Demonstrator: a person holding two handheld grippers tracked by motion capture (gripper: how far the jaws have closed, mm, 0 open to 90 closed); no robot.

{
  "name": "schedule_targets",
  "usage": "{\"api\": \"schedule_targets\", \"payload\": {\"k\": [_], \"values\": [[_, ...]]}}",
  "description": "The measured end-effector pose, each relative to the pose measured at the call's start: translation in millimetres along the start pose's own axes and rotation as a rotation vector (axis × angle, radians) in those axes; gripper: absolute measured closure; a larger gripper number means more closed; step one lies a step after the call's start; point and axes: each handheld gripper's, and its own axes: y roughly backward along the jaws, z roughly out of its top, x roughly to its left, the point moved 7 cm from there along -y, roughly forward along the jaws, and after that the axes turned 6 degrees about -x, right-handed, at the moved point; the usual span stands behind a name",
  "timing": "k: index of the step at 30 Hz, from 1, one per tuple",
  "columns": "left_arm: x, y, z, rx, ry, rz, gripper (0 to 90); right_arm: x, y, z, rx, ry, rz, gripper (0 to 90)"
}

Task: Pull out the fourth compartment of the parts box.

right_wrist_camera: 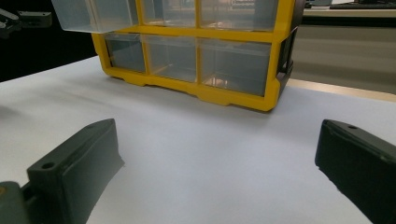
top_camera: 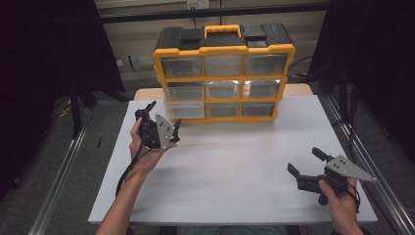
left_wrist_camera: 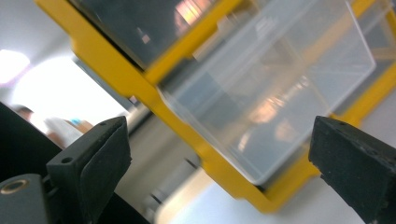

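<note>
A yellow and black organizer (top_camera: pixel 223 73) with three rows of clear drawers stands at the back of the white table (top_camera: pixel 230 161). Its middle-left drawer (top_camera: pixel 185 105) is pulled partway out. My left gripper (top_camera: pixel 146 110) is open just left of that drawer, held up off the table. In the left gripper view the protruding clear drawer (left_wrist_camera: pixel 266 93) lies beyond the open left gripper (left_wrist_camera: pixel 219 154), apart from both jaws. My right gripper (top_camera: pixel 304 161) is open low over the table's front right, with nothing between its jaws. In the right gripper view the right gripper (right_wrist_camera: pixel 219 158) faces the organizer (right_wrist_camera: pixel 196 56) and the protruding drawer (right_wrist_camera: pixel 93 16).
The drawers look empty. Bare white table lies between the grippers and the organizer. Metal rails (top_camera: pixel 357 152) run along both sides of the table, with dark curtains beyond. The left gripper's cable (top_camera: pixel 128 171) hangs along the forearm.
</note>
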Motion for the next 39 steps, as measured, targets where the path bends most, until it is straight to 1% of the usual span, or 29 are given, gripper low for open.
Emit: {"api": "schedule_targets", "payload": {"k": [4,6,7,8,10,11,12,14,15,17,18,19,20,21,22,23,25,26,27,28,29,30,31,33,35,36,37,38,39], "values": [[-2.7,0.7,-4.4,0.018,0.151,-0.087,5.7,1.1,-2.3,-1.1,0.009,0.003,0.01,0.0],[-3.3,1.4,-6.9,0.032,0.257,-0.114,5.8,2.1,-4.5,-2.0,0.014,0.003,0.015,0.0],[-2.8,1.5,-7.8,0.032,0.278,-0.108,6.0,2.8,-5.6,-2.5,0.018,0.005,0.02,0.0],[-3.0,1.5,-9.7,0.032,0.322,-0.091,6.1,2.9,-6.3,-2.4,0.015,0.007,0.018,0.0],[-3.9,2.1,-14.0,0.049,0.375,-0.07,6.0,3.4,-7.0,-2.7,0.017,0.007,0.016,0.0],[-4.8,2.9,-17.4,0.071,0.401,-0.074,5.7,3.5,-6.7,-2.8,0.018,0.008,0.017,0.0],[-7.2,3.1,-19.8,0.083,0.45,-0.082,4.8,3.6,-6.3,-2.7,0.02,0.004,0.016,0.0],[-11.3,4.6,-23.1,0.066,0.527,-0.08,4.6,3.1,-6.1,-3.0,0.021,0.005,0.014,0.0],[-13.0,5.6,-24.8,0.064,0.557,-0.067,4.5,2.8,-6.2,-3.2,0.021,0.005,0.012,0.0],[-17.0,8.6,-28.0,0.075,0.604,-0.067,3.7,2.9,-6.4,-4.4,0.032,0.001,0.014,0.0],[-17.6,12.0,-28.5,0.079,0.644,-0.048,4.6,3.1,-6.1,-4.9,0.037,0.0,0.018,0.0],[-19.3,16.0,-26.2,0.051,0.699,-0.031,4.7,3.0,-6.1,-5.4,0.04,0.005,0.019,0.0],[-22.4,20.0,-23.5,0.027,0.734,-0.035,3.5,3.1,-6.3,-5.4,0.039,0.005,0.019,0.0],[-25.9,24.3,-21.9,0.029,0.742,-0.057,3.8,3.3,-6.2,-5.8,0.043,0.007,0.022,0.0],[-28.7,27.9,-20.4,0.02,0.727,-0.075,3.8,3.5,-6.1,-5.9,0.042,0.008,0.025,0.0],[-31.7,32.2,-18.9,0.003,0.699,-0.068,3.8,3.3,-6.0,-5.9,0.042,0.006,0.022,0.0],[-34.3,37.5,-19.4,0.0,0.663,-0.053,3.7,3.8,-6.6,-6.2,0.043,0.0,0.025,0.0],[-36.0,40.4,-19.6,-0.013,0.68,-0.047,3.7,4.0,-6.5,-6.2,0.043,0.0,0.025,0.0],[-37.0,42.3,-19.5,-0.023,0.707,-0.059,3.8,4.3,-5.7,-6.3,0.049,0.004,0.027,0.0],[-36.6,45.5,-19.8,-0.023,0.731,-0.053,3.8,4.4,-5.6,-6.2,0.048,0.006,0.027,0.0],[-37.1,48.9,-19.1,-0.026,0.788,-0.05,4.1,4.5,-5.5,-6.2,0.048,0.007,0.027,0.0],[-36.6,53.7,-19.5,-0.027,0.806,-0.061,4.0,4.2,-5.4,-6.3,0.049,0.008,0.026,0.0],[-37.4,56.3,-20.0,-0.024,0.802,-0.07,4.1,2.8,-5.6,-6.2,0.045,0.013,0.017,0.0],[-37.1,61.1,-22.5,-0.022,0.751,-0.073,4.1,1.2,-5.8,-6.5,0.045,0.007,0.004,0.0],[-35.0,66.3,-26.4,-0.019,0.79,-0.085,4.1,0.7,-5.8,-6.6,0.048,-0.001,0.007,0.0],[-34.6,67.3,-26.7,-0.026,0.821,-0.085,4.1,0.9,-5.8,-6.2,0.045,0.0,0.009,0.0],[-33.2,69.8,-28.1,-0.028,0.813,-0.092,4.1,1.2,-5.6,-5.9,0.043,0.0,0.01,0.0],[-31.7,72.7,-30.2,-0.016,0.789,-0.076,4.1,1.7,-5.7,-5.7,0.042,-0.001,0.014,0.0],[-29.5,75.4,-31.7,-0.02,0.747,-0.081,4.1,1.7,-5.7,-5.7,0.041,-0.002,0.012,0.0]]}}
